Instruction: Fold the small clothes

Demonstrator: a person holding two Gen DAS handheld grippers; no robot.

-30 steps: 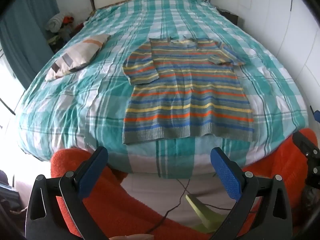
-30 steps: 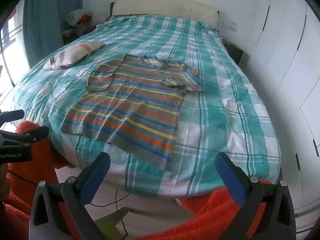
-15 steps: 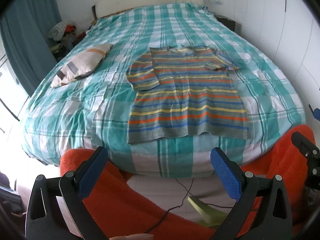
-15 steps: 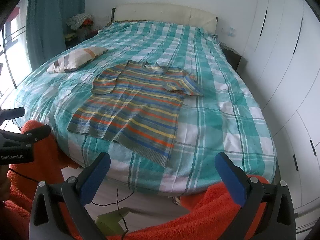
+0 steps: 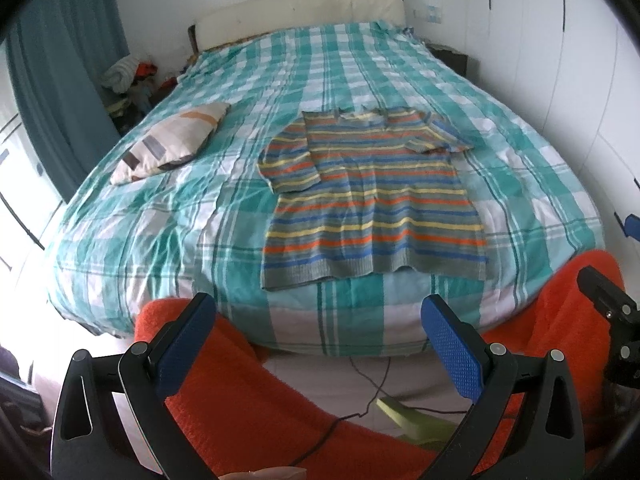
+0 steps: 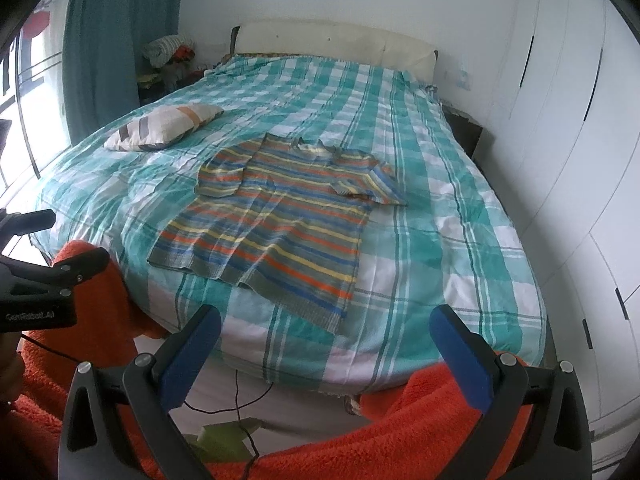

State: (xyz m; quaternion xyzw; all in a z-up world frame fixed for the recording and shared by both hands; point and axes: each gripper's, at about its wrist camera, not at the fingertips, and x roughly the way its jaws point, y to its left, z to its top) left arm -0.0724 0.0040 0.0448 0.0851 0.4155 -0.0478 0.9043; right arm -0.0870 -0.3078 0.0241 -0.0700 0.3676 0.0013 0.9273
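A striped short-sleeved sweater in grey, orange, yellow and blue lies flat on the bed, hem toward me, both sleeves folded in over its body. It also shows in the right wrist view. My left gripper is open and empty, held off the foot of the bed, short of the hem. My right gripper is open and empty, also off the foot of the bed, to the right of the sweater's hem. Each gripper's body shows at the edge of the other's view.
The bed has a teal and white checked sheet. A striped pillow lies at its left. Orange fleece is below the grippers. A green object and cable lie on the floor. White wardrobe doors stand on the right.
Both grippers have pulled back and risen from the bed, so the sweater looks smaller and farther away. Both stay open and empty.
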